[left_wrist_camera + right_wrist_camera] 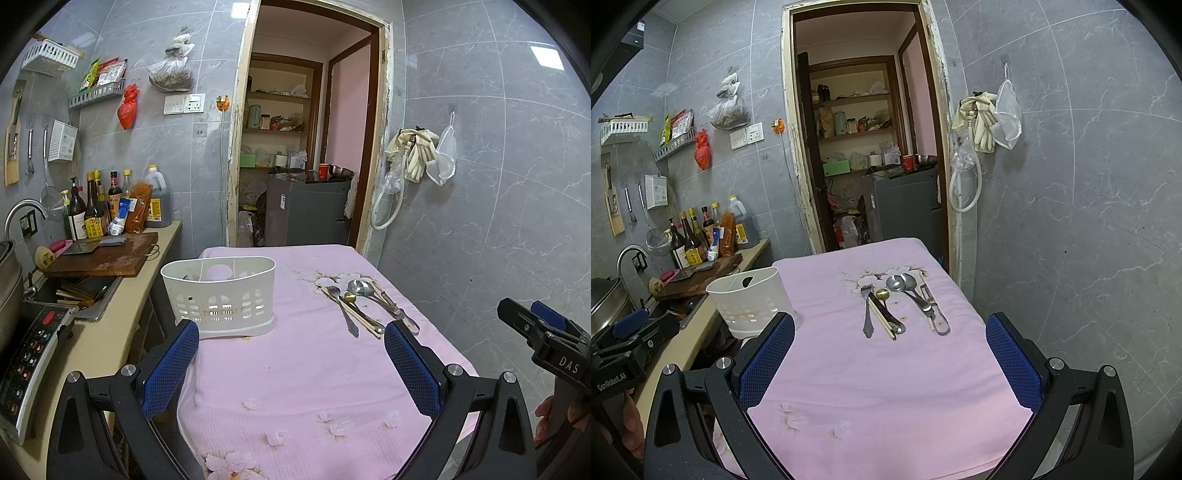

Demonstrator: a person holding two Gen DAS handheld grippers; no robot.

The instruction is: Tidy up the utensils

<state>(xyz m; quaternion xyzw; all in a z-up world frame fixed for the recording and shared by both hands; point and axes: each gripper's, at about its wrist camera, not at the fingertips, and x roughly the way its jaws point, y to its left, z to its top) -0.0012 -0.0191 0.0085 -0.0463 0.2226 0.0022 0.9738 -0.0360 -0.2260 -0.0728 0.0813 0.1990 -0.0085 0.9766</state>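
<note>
A white slotted utensil holder (220, 291) (750, 299) stands at the left side of the pink-clothed table (306, 369) (886, 369). Several utensils lie side by side at the far right of the cloth: a fork (867, 314) (341, 304), chopsticks (881, 317), a small gold spoon (882, 294), two steel spoons (905, 284) (360, 286) and a peeler (938, 317). My left gripper (291, 341) hovers open above the near table, just in front of the holder. My right gripper (890, 332) is open too, short of the utensils, holding nothing.
A counter (122, 321) runs along the left with a cutting board (103, 254), sauce bottles (99, 206), a sink and an induction cooker (29, 358). Tiled wall closes the right side. An open doorway (864, 147) lies behind the table.
</note>
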